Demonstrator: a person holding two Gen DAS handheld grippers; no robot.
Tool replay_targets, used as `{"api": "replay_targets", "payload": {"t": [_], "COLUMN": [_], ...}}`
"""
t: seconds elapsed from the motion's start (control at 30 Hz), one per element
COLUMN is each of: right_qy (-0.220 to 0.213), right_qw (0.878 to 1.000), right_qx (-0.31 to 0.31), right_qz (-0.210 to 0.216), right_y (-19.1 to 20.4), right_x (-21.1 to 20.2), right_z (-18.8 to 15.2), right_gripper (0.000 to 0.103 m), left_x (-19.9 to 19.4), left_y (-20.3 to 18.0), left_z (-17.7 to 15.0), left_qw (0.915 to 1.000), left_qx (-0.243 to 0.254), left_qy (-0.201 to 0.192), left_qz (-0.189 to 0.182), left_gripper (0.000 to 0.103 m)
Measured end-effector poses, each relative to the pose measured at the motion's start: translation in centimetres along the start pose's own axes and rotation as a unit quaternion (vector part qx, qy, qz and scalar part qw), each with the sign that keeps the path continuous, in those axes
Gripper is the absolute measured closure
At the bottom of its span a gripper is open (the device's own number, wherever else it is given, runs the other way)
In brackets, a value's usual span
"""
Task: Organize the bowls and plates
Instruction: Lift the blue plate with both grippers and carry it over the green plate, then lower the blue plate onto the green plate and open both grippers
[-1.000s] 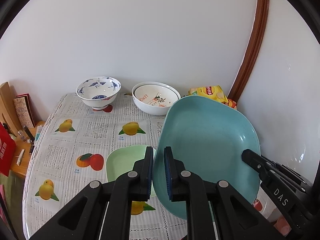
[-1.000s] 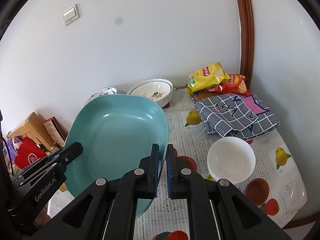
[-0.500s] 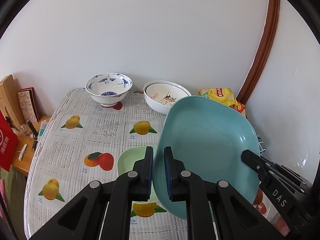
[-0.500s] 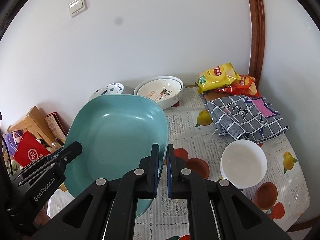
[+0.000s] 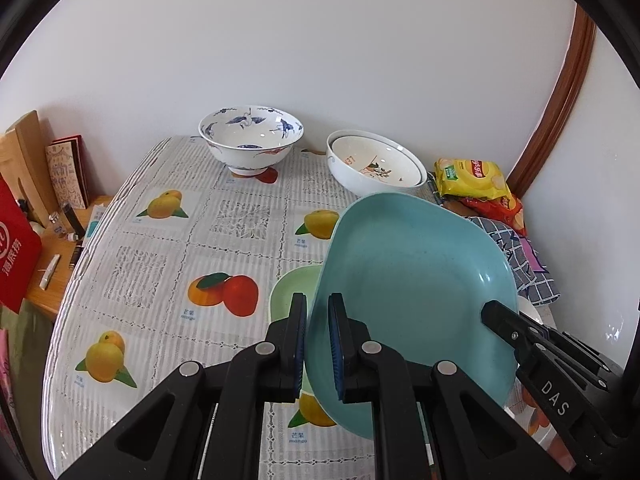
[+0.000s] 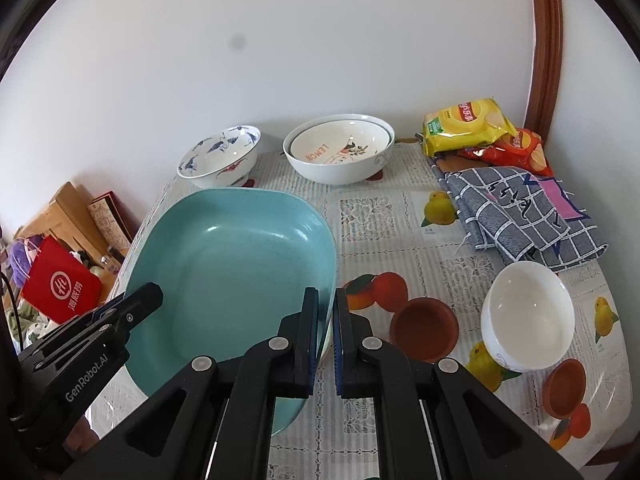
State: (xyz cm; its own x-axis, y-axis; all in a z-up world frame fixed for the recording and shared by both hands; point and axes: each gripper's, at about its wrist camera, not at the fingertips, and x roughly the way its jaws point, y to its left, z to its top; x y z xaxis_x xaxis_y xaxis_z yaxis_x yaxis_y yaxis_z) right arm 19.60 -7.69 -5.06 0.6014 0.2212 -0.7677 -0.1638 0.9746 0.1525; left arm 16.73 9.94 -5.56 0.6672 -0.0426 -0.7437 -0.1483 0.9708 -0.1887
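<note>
A large teal plate (image 5: 416, 280) (image 6: 236, 264) hangs tilted above the table, held from both sides. My left gripper (image 5: 318, 320) is shut on its left rim. My right gripper (image 6: 326, 316) is shut on its right rim, and it also shows at the plate's far side in the left wrist view (image 5: 500, 320). A light green plate (image 5: 292, 288) lies on the table under the teal one, mostly hidden. At the back stand a blue-patterned bowl (image 5: 251, 140) (image 6: 219, 156) and a white lemon bowl nested in another (image 5: 374, 164) (image 6: 339, 148). A plain white bowl (image 6: 528, 312) sits at the right.
The table carries a fruit-print cloth (image 5: 168, 248). Two brown saucers (image 6: 424, 328) lie near the white bowl. A checked cloth (image 6: 520, 208) and snack bags (image 6: 464, 124) fill the back right corner. A red bag (image 5: 16, 252) and a wooden board (image 5: 24, 164) stand left of the table.
Both grippers have sunk and moved forward with the teal plate, so the bowls and table look nearer. The grip on both rims is unchanged.
</note>
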Motion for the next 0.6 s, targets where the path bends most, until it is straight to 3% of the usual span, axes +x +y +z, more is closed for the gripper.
{"api": "replay_targets", "payload": {"t": [0.6], "right_qy": [0.058], "right_qw": [0.998], "right_qx": [-0.013], "right_qz": [-0.004], "right_y": [1.0], "right_x": [6.4], "right_z": [-1.2], "right_gripper": [0.096], "left_x": [5.4], "left_y": [2.4], "left_z": [-1.5], "left_qw": [0.9983], "left_qx": [-0.023], "left_qy": [0.054], "left_qz": [0.006], "left_gripper": [0.092]}}
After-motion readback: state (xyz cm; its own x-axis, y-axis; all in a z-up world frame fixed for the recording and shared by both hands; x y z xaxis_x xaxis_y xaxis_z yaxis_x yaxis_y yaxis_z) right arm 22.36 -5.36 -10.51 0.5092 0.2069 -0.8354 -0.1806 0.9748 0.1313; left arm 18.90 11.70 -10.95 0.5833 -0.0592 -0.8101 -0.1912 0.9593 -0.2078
